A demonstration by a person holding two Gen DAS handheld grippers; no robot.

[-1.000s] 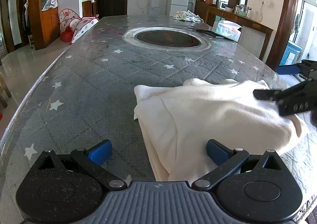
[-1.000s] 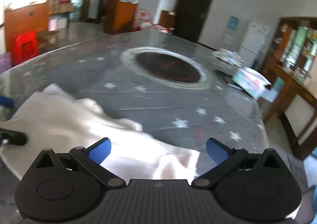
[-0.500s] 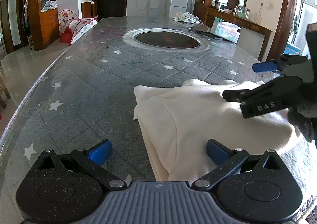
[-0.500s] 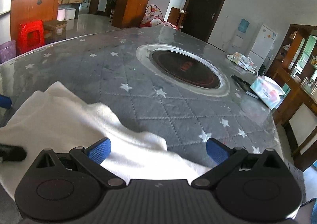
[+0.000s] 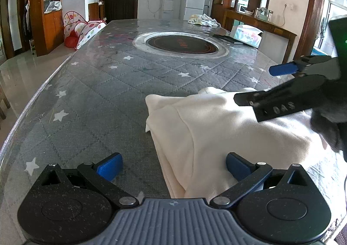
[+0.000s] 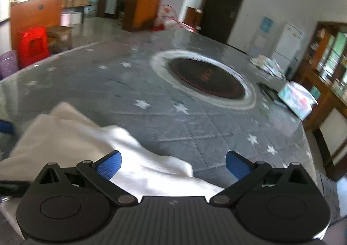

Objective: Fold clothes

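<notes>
The left gripper (image 5: 172,165) is spread wide and holds nothing, its right finger over the near edge of the folded cream garment (image 5: 216,132) on the grey starred table (image 5: 97,97). The right gripper (image 6: 173,163) hovers over the garment, also spread and empty. Beyond lies a round cooktop (image 5: 181,44).

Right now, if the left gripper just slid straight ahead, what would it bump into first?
Probably the cream folded garment; its near edge lies between the open left gripper fingers. Depth is hard to judge.
</notes>
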